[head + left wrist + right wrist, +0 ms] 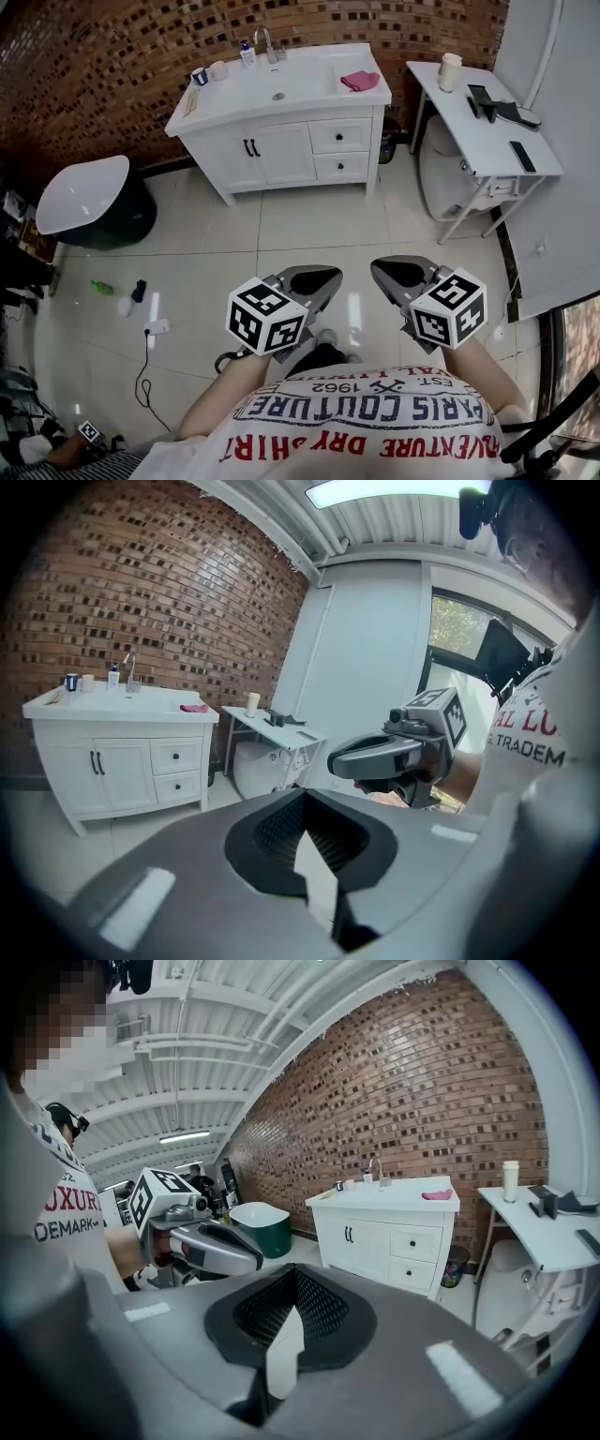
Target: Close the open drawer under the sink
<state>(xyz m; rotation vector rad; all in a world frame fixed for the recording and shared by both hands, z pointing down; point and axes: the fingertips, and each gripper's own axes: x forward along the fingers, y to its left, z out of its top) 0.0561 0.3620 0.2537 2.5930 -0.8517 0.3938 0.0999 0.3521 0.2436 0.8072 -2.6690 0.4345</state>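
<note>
**Head view: vanity unit and grippers, status**

Brick wall (94, 66) backs a white vanity cabinet (277, 155) carrying the sink (305, 75). A white side table (466, 131) stands to its right and a dark green tub (98, 202) to its left. Two drawers occupy the cabinet's right side, upper drawer (340, 136) over lower drawer (340, 167). At this range both appear flush with the cabinet front. Left gripper (319, 275) and right gripper (394, 272) hover over the tiled floor (281, 234), well apart from the cabinet. Each has its jaws together at the tips with nothing between them. A pink cloth (360, 81) lies on the sink top.
</note>
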